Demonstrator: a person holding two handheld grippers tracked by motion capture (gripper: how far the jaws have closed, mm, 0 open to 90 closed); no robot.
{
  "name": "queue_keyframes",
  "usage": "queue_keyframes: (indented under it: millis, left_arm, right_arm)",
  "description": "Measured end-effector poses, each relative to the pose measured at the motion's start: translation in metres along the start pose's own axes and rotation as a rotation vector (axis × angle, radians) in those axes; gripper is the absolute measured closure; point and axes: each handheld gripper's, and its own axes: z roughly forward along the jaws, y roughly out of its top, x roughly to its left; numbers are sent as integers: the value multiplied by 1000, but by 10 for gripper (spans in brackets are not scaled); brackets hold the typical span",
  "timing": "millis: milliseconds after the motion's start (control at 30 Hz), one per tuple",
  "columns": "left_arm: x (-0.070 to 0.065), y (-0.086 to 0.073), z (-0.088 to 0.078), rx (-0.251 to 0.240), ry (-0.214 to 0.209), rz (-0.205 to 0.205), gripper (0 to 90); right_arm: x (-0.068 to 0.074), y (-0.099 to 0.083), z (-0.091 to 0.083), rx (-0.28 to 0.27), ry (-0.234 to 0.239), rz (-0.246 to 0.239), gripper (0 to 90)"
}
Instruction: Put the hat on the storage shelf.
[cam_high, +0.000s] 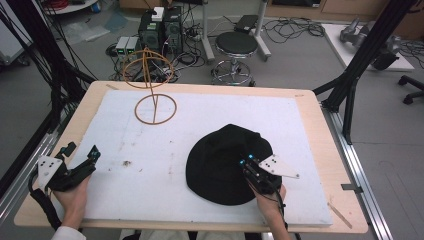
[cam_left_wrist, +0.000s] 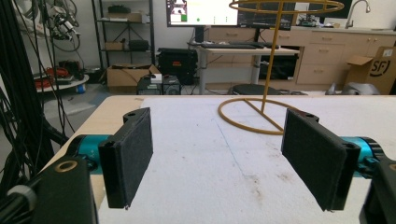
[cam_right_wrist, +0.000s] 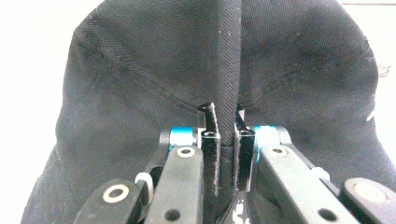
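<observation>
One thin fold of the black hat (cam_right_wrist: 140, 70) is all the right gripper (cam_right_wrist: 226, 140) pinches, near the table's (cam_high: 310, 107) front-right — lifted quickly, it could slip. Left gripper (cam_left_wrist: 217, 154) gapes wide, holding nothing.

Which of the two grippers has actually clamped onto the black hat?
The right gripper: its jaws pinch a fold of the black hat. The left gripper stands open over bare white mat.
</observation>
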Motion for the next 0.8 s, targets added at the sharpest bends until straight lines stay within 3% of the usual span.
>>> queue_keyframes:
  millis: [367,500,800]
  left_arm:
    - [0,0,0,0,-5,-1,252]
    - [0,0,0,-1,-4,-1,252]
    - [-1,0,0,-4,-11,-8,252]
  right_arm:
    - [0,1,-2,-3,-2,4,862]
    - [-2,1,-3,-12,5,27,862]
    - [3,1,-4,-23,-16,9,861]
